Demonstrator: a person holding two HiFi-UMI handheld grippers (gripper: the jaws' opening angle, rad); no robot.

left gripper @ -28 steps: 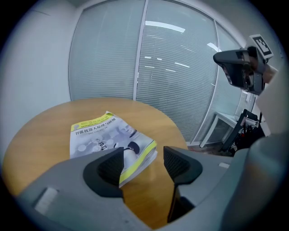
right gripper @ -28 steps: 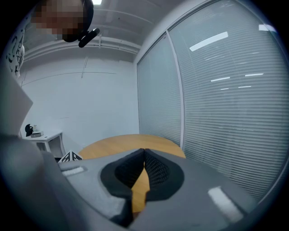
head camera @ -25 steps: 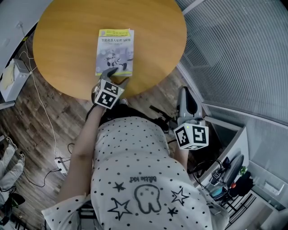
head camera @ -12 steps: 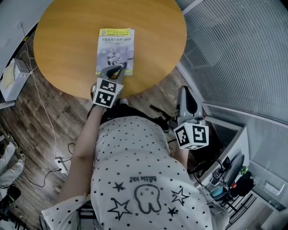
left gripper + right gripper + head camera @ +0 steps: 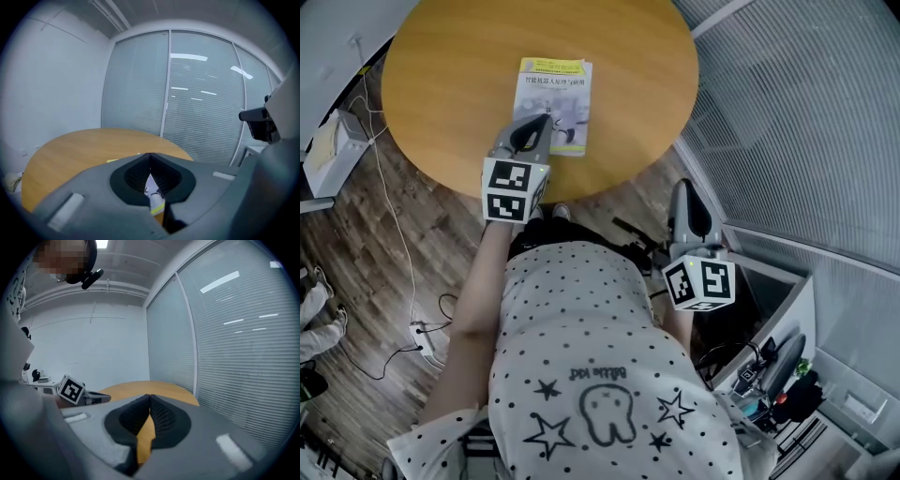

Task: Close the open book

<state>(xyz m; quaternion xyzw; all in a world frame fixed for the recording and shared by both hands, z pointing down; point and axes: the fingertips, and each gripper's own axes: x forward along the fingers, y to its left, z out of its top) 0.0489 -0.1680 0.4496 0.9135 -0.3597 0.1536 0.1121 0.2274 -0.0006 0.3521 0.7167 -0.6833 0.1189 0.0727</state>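
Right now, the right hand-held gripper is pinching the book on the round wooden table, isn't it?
No, it is the left hand-held gripper pinching the book on the round wooden table. The left gripper view shows its jaws, just closed, on the cover's edge. The right hand-held gripper is shut on nothing.

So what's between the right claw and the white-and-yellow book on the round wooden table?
Head view: only dark plank floor and bare round wooden table, between the right claw and white-and-yellow book.
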